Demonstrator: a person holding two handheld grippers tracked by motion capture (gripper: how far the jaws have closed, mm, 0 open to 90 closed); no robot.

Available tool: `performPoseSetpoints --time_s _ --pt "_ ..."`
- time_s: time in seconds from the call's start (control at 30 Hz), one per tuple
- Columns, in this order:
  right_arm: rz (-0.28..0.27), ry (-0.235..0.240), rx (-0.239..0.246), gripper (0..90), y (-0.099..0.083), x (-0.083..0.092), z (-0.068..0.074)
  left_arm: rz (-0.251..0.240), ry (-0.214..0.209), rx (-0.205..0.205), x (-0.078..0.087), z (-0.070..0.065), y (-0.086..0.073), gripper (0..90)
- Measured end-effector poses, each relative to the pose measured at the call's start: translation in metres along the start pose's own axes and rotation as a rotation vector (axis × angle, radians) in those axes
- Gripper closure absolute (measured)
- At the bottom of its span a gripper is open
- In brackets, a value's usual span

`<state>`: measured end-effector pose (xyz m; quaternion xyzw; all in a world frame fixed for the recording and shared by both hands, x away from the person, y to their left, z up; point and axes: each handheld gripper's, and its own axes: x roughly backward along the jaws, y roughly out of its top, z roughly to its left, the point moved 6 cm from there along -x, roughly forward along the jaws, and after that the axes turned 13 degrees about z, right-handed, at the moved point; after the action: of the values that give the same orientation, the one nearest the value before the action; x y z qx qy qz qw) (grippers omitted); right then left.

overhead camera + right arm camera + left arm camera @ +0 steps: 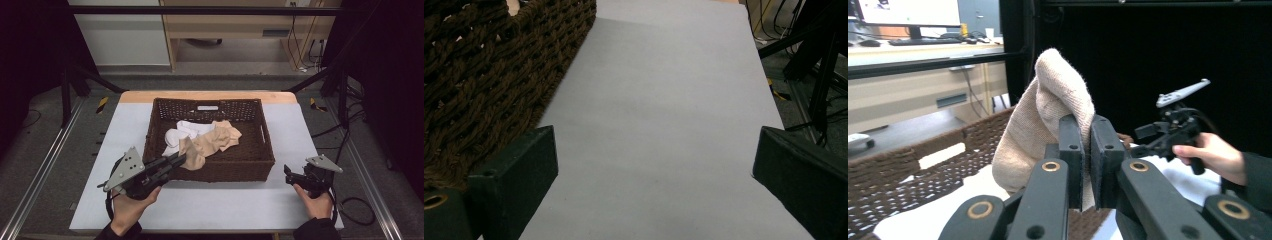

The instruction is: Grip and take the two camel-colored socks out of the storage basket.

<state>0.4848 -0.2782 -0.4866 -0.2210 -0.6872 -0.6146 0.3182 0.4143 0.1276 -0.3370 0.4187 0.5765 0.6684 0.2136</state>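
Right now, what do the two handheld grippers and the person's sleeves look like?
Both are black, pistol-style tools. The left gripper and the right gripper each carry a grey three-cornered plate on top; the left one's plate shows small dark holes. The jaws are flat, black, rectangular blocks on black linkage arms with brass-coloured pivot rings. A black cable trails from each. The person's sleeves are dark.

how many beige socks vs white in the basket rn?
2 beige socks: one at the basket's front-left, pinched in the left gripper, one mid-basket. White socks lie behind; count unclear, some may be hidden.
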Motion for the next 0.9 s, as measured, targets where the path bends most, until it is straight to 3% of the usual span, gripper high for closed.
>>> performPoseSetpoints --time_s 0.23,0.37,0.67,0.9 --pt "0.003 -0.002 0.000 4.6 -0.001 0.000 0.000 0.022 -0.033 -0.026 0.011 -0.017 -0.011 84.6" --pt "0.004 -0.003 -0.001 4.6 -0.001 0.000 0.000 0.053 -0.052 -0.018 0.011 -0.024 -0.025 84.5" --pt "0.008 -0.002 -0.002 4.8 -0.002 0.000 -0.001 0.189 -0.087 0.017 0.001 -0.032 -0.071 84.5" --pt "0.009 -0.003 0.002 5.0 -0.002 0.000 -0.001 0.308 -0.091 0.067 -0.017 -0.025 -0.107 84.4"
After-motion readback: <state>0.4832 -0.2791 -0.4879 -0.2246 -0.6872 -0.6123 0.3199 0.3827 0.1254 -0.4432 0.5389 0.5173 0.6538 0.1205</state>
